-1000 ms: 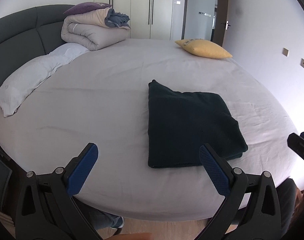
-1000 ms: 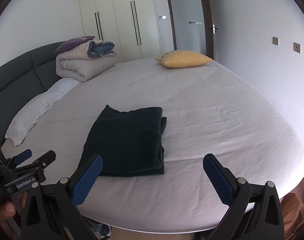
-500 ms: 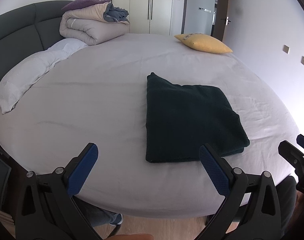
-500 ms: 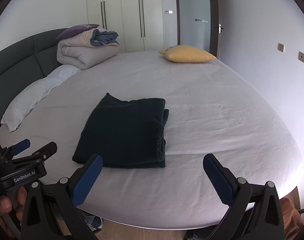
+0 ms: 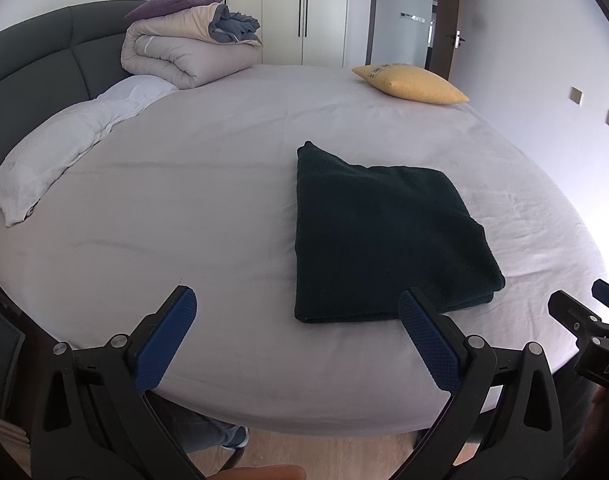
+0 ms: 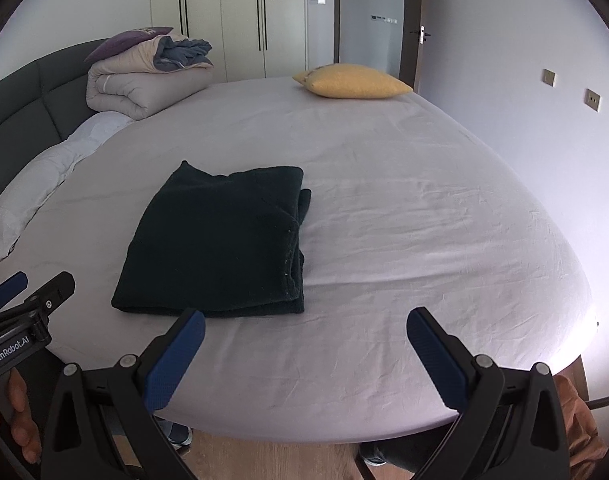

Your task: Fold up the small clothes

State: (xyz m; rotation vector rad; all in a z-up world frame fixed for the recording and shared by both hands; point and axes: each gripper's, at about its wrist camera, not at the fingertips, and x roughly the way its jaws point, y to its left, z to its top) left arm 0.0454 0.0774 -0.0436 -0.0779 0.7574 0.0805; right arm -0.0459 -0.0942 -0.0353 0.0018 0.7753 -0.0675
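Hovering over the near edge of the bed, the left gripper (image 5: 296, 334) has its jaws spread wide with nothing between them, its blue pads (image 5: 164, 336) clear of the sheet. The right gripper (image 6: 304, 354) is the same: jaws wide apart, empty, held above the bed's near edge.

Just beyond the jaws lies the dark green folded garment (image 5: 384, 232), flat on the pale sheet (image 5: 184, 208) in a neat rectangle. In the left wrist view its near edge sits just behind the right-hand pad; in the right wrist view the garment (image 6: 220, 244) lies ahead and to the left, its stacked layers showing along the right side. Neither gripper touches it.

A hand (image 6: 14, 412) holding the left gripper shows at the lower left of the right wrist view.

Farther out, a white pillow (image 5: 60, 164) runs along the dark headboard (image 5: 32, 68), a rolled duvet (image 5: 180, 52) with a purple cushion (image 5: 172, 2) on top sits at the head of the bed, and a yellow cushion (image 5: 412, 84) rests at the far edge near the door (image 6: 408, 40). Wardrobe doors (image 6: 240, 16) stand behind.
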